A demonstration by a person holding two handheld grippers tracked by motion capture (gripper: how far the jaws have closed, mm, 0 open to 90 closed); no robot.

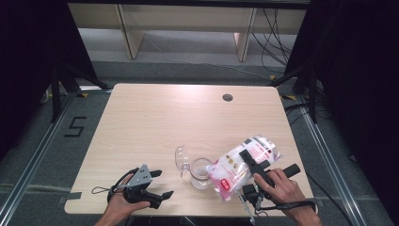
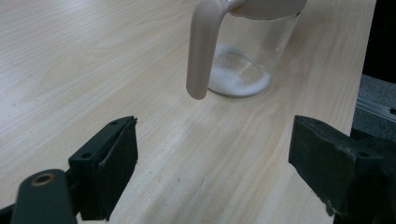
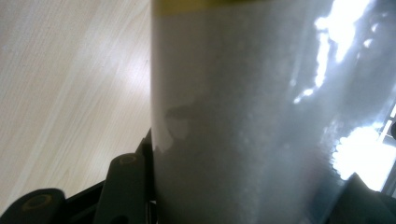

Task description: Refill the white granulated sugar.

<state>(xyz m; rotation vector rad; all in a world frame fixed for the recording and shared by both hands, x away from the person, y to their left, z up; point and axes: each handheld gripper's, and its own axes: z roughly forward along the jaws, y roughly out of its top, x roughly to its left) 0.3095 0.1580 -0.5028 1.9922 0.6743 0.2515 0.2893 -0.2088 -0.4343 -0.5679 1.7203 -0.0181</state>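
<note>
High view: bag [image 1: 244, 165] clamped in right gripper [image 1: 254, 170], tilted mouth-down over jar [image 1: 201, 173] near front table edge. Left gripper [image 1: 157, 186] idle, jaws apart (nothing between). Risk: powder spilling onto table [image 1: 155, 117] if mouth drifts off rim; jar unsteadied, tipping possible.

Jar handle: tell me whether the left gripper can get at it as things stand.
Probably yes. The left gripper rests on the table with jaws open, facing the jar; its handle hangs on the near side, bare wood between. The bag is on the jar's far side.
</note>
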